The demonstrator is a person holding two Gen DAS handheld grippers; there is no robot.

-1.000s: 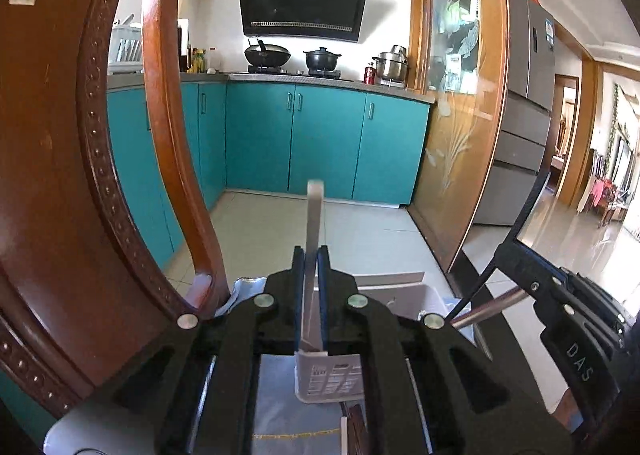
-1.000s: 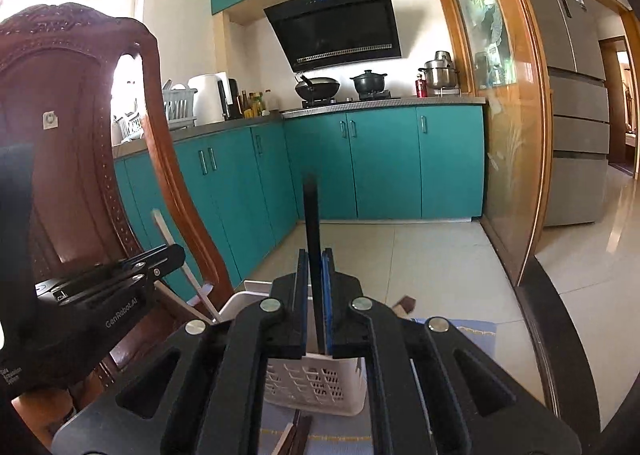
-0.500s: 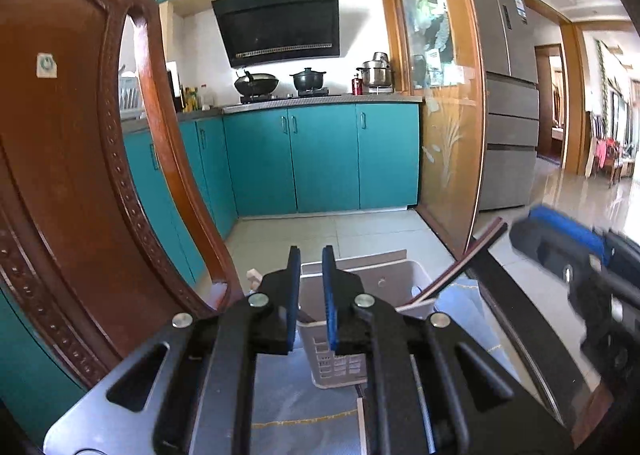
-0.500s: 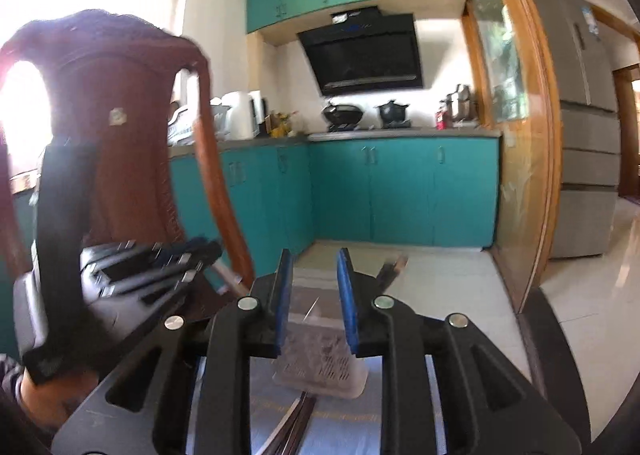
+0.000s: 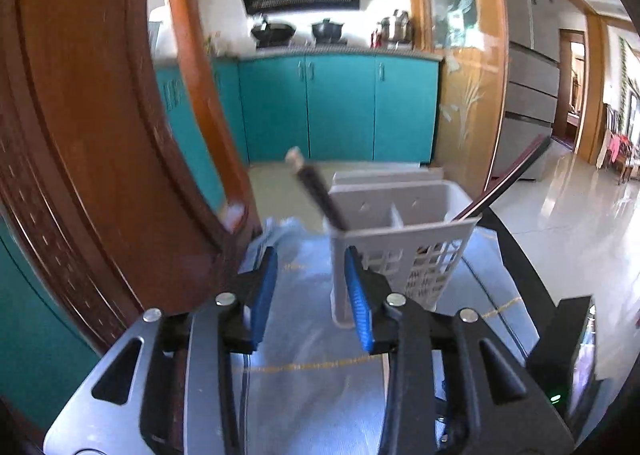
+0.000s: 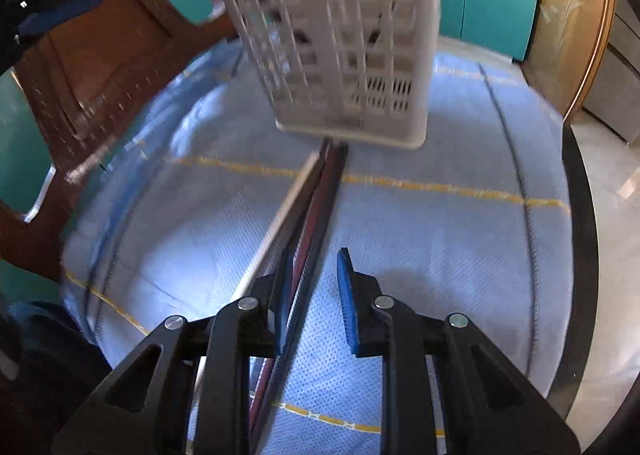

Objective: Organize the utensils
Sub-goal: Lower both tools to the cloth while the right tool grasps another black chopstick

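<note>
Right wrist: slatted plastic caddy (image 6: 340, 43); both tongs (image 6: 312, 295) (image 5: 310, 295) spread, empty.

White slotted basket (image 6: 344, 55); pale blue cloth (image 6: 440, 239) with thin yellow lines; teal cabinets (image 5: 340, 111); reddish-brown carved chair (image 5: 92, 127).

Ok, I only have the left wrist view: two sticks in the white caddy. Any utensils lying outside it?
Observer: Yes, a white chopstick and dark chopsticks lie on the blue cloth before the caddy.
Operator: Right gripper on them?
Observer: Its jaws have just been opening; the right gripper stands open, dark chopsticks between the jaws, unpinched.
Operator: The white one?
Observer: Outside the jaws, on their left in the picture.
</note>
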